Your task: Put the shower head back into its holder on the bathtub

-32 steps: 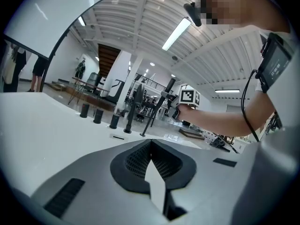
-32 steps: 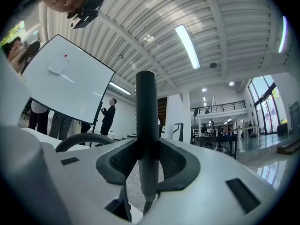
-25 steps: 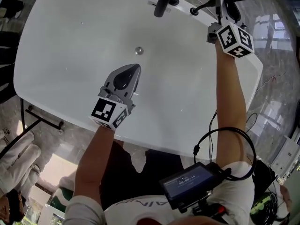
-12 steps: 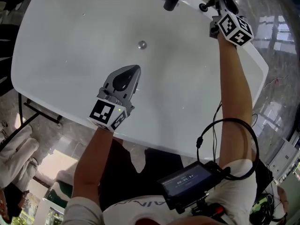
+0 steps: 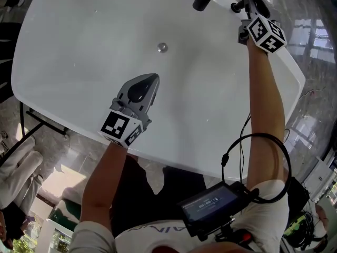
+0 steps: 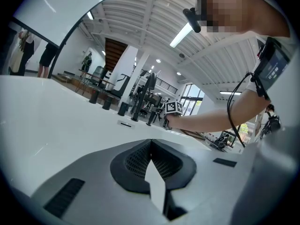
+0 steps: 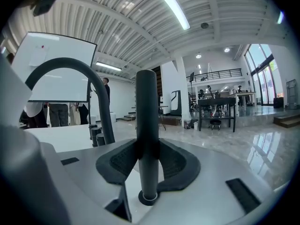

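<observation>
Black shower head [image 7: 146, 121] stands upright, pinched between the jaws of the right gripper [image 7: 149, 151], its foot just meeting the holder [image 7: 149, 198] below the jaws on the white bathtub [image 5: 79, 67] rim. Left gripper [image 6: 151, 149] hangs over the basin, jaws pressed together on nothing. Danger now: let go before the foot is seated (how deep it sits is hard to tell) and it likely tips against the tap [image 7: 75, 69] left of the jaws, or slides into the tub.
</observation>
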A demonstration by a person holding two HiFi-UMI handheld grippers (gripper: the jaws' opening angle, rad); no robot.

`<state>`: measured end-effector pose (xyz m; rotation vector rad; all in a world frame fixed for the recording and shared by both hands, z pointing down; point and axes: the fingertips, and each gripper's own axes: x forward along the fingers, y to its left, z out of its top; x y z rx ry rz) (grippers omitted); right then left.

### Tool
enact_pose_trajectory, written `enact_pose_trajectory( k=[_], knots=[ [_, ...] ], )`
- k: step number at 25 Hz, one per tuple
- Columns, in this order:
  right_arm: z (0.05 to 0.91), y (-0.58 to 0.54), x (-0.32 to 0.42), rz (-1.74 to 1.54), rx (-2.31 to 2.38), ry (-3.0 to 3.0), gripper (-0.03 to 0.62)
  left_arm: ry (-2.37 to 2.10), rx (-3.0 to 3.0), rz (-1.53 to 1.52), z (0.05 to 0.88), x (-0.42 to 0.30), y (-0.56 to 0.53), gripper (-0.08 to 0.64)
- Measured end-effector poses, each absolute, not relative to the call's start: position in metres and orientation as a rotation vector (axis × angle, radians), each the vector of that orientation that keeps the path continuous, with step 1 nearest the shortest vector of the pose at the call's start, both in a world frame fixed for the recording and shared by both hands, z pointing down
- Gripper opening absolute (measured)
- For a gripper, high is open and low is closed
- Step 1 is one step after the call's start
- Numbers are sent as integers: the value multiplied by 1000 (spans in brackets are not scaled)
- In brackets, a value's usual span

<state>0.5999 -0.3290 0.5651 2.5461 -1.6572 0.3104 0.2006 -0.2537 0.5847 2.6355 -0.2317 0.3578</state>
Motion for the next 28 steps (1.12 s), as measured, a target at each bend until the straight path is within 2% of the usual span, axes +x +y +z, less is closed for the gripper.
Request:
enact_pose_trajectory(
  k=[15, 21, 28],
  knots=[
    [593, -326, 596, 308, 2520, -1600, 141, -198, 2612, 370, 597, 202, -243, 17],
    [584, -319, 596, 297, 2513, -1616, 208, -183, 2620, 364, 593, 208, -238, 17],
    [528, -291, 580, 207, 2599, -1639, 218, -190, 2634, 367, 573, 193, -235, 17]
  ],
)
